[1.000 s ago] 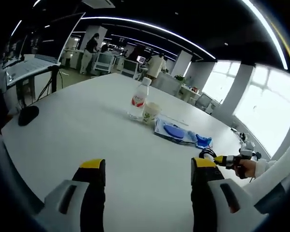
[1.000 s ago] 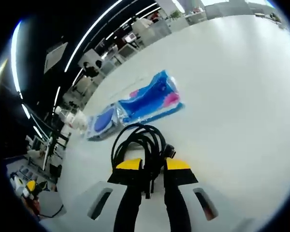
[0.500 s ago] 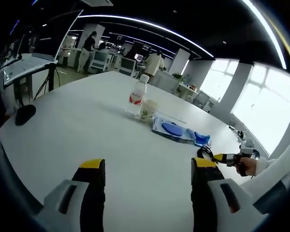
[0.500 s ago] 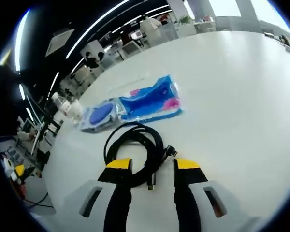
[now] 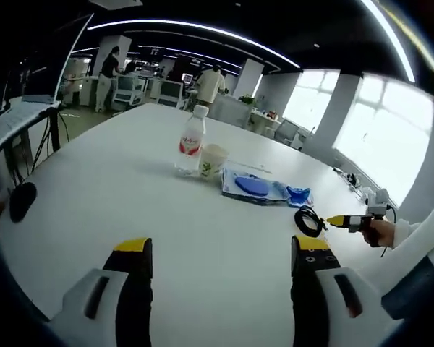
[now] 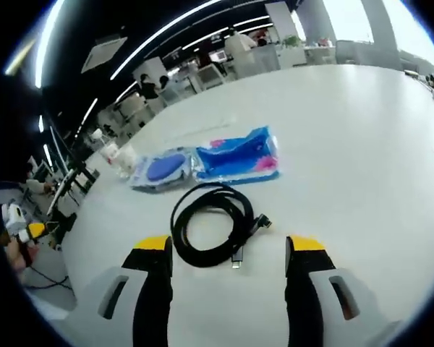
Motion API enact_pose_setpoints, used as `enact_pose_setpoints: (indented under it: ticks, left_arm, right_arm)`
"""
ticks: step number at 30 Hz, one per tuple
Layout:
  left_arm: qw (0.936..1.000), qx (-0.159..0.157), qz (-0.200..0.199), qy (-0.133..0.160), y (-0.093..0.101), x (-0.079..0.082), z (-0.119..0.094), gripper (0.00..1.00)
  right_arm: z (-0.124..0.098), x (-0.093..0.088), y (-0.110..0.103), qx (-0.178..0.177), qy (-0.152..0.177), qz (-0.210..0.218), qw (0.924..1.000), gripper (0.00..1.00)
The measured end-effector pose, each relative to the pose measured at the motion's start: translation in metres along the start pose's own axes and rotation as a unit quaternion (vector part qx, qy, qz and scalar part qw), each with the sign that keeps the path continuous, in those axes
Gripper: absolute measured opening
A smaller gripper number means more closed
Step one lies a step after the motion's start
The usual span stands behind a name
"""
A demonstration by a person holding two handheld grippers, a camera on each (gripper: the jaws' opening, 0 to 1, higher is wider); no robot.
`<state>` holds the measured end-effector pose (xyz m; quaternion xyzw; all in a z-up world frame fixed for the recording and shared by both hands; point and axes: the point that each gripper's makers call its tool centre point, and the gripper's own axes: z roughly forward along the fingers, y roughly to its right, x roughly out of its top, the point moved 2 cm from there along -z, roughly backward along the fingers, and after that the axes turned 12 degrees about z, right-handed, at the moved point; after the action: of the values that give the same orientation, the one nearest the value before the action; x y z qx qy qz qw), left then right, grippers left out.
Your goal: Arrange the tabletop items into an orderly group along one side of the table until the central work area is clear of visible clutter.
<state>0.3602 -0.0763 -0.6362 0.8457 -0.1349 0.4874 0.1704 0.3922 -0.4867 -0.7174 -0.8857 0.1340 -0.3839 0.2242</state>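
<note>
- an open-plan office or lab floor, seen across a big white table (image 5: 94,188) that runs from 6 o'clock toward 12 in the left gripper view.
- long strip ceiling lights (image 5: 202,29) curve overhead at 12 o'clock; they also arc at 11 in the right gripper view.
- tall bright windows (image 5: 390,123) stand at 2 to 3 o'clock, with a square pillar (image 5: 247,78) near 12.
- desks with monitors (image 5: 170,88) sit at 11 o'clock, with people standing (image 5: 211,84) beside them.
- chairs and more desks (image 6: 304,43) line the far side at 1 o'clock in the right gripper view.
- a tripod stand (image 5: 54,134) at 9 o'clock holds a slanted board.
</note>
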Motion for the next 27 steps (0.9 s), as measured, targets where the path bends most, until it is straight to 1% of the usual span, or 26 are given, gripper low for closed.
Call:
enact_pose_setpoints:
  ticks: [4,5,10,13,16,18,22,27]
  left_arm:
    - [0.9992,-0.021,0.031,-0.01,0.001,0.005,0.01,0.82]
    - [0.9988,-0.027,0.039,-0.012,0.002,0.006,0.013,0.83]
    - [0.9971,-0.054,0.05,-0.02,0.001,0.007,0.024,0.85]
    - [0.9952,-0.066,0.066,-0.029,0.001,0.008,0.029,0.88]
    - [0.9938,-0.076,0.075,-0.03,-0.001,0.011,0.033,0.92]
    - [0.993,-0.081,0.08,-0.033,-0.003,0.014,0.037,0.93]
    - [0.992,-0.089,0.082,-0.035,-0.005,0.017,0.041,0.94]
    - [0.9892,-0.103,0.097,-0.04,-0.007,0.02,0.046,0.96]
  right_arm:
    - [-0.007,-0.003,-0.007,-0.002,0.0,-0.022,0.9997,0.67]
    - [-0.008,-0.004,-0.008,-0.001,0.0,-0.022,0.9998,0.67]
    - [-0.018,-0.01,-0.019,0.008,-0.002,-0.026,0.9996,0.72]
    - [-0.024,-0.01,-0.023,0.012,0.0,-0.029,0.9995,0.75]
    - [-0.031,-0.01,-0.028,0.016,0.003,-0.034,0.9993,0.77]
    - [-0.036,-0.014,-0.031,0.018,-0.004,-0.044,0.9989,0.78]
    - [-0.047,-0.016,-0.034,0.019,0.0,-0.052,0.9985,0.78]
    - [-0.057,-0.017,-0.038,0.027,-0.002,-0.057,0.998,0.8]
